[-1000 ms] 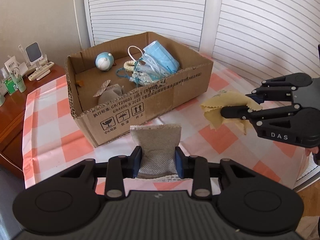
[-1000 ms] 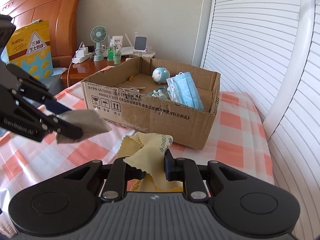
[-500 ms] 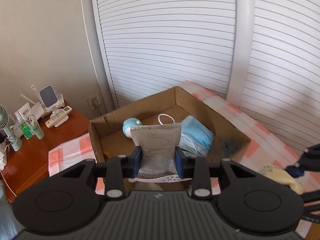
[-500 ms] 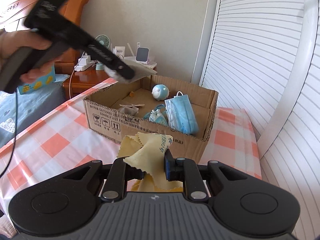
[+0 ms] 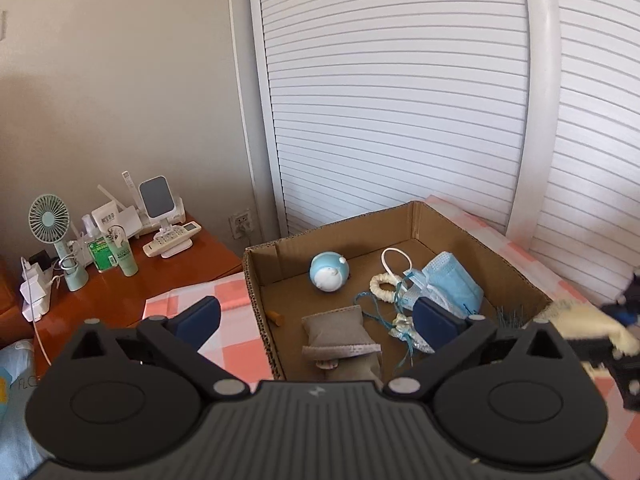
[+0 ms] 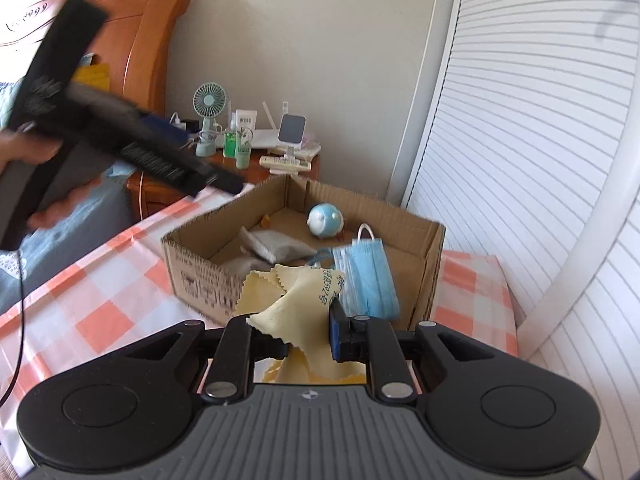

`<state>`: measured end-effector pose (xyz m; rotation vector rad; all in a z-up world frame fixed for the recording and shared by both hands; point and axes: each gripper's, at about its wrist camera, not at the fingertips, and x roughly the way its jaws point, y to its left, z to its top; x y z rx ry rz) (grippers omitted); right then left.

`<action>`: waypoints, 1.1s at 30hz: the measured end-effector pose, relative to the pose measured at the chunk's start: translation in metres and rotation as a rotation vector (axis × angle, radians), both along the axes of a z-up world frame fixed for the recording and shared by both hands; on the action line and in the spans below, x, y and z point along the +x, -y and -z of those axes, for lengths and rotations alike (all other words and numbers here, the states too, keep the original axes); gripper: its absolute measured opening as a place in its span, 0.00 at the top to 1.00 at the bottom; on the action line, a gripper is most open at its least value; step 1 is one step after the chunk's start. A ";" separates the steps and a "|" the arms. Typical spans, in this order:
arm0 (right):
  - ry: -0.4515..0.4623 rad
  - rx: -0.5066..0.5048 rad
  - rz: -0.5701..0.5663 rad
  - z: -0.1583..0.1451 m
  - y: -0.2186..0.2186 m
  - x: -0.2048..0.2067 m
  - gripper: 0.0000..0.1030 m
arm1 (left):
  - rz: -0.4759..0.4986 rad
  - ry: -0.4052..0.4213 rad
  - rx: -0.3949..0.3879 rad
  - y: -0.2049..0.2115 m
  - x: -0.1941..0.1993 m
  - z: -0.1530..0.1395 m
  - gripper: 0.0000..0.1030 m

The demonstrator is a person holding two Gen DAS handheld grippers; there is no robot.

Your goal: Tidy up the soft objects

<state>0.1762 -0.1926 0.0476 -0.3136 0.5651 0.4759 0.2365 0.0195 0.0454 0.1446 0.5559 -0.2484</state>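
Observation:
My left gripper (image 5: 316,316) hovers above the cardboard box (image 5: 256,280), its jaws opening wide with nothing between them. The grey pouch (image 5: 340,334) lies free on the box floor beneath it, on top of another grey pouch. In the right wrist view that pouch (image 6: 276,244) rests in the box (image 6: 200,276) and the left gripper (image 6: 224,178) is a blurred shape above the box's left side. My right gripper (image 6: 308,340) is shut on a yellow cloth (image 6: 296,300), held just before the box's near wall. A blue face mask (image 5: 452,284) and a blue ball toy (image 5: 329,272) sit inside.
The box stands on a table with an orange-and-white checked cloth (image 6: 100,300). A wooden nightstand (image 5: 168,276) to the left carries a small fan (image 5: 50,220), bottles and a remote. White louvred doors (image 5: 400,120) rise behind the box. A wooden headboard (image 6: 148,32) stands at the far left.
The left gripper rose over the box and opened, and the grey pouch dropped onto the box floor. The right gripper lifted toward the box, yellow cloth still gripped.

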 end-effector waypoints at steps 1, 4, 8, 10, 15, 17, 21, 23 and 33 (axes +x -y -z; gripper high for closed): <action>0.006 0.003 -0.005 -0.003 -0.003 0.006 0.79 | -0.003 0.010 0.001 -0.004 -0.008 -0.001 0.00; 0.010 0.022 -0.013 -0.011 -0.015 0.027 0.79 | -0.018 0.011 0.012 -0.012 -0.030 0.000 0.00; 0.001 0.025 -0.010 -0.013 -0.036 0.055 0.77 | -0.058 0.017 0.050 -0.018 -0.058 0.009 0.01; -0.018 0.035 0.001 -0.010 -0.045 0.067 0.64 | -0.077 0.031 0.080 -0.019 -0.071 0.015 0.01; -0.057 0.049 0.046 -0.002 -0.051 0.073 0.05 | -0.079 0.015 0.066 -0.019 -0.094 0.022 0.01; -0.075 0.053 0.056 -0.001 -0.051 0.065 0.02 | -0.090 -0.006 0.035 -0.021 -0.102 0.023 0.01; -0.097 0.031 0.108 -0.003 -0.048 0.041 0.00 | -0.124 -0.026 0.002 -0.024 -0.109 0.020 0.01; -0.112 0.029 0.153 -0.006 -0.044 0.029 0.00 | -0.145 -0.029 -0.010 -0.022 -0.114 0.016 0.01; -0.164 0.063 0.370 -0.010 -0.009 -0.039 0.00 | -0.242 -0.094 -0.008 -0.006 -0.133 -0.003 0.01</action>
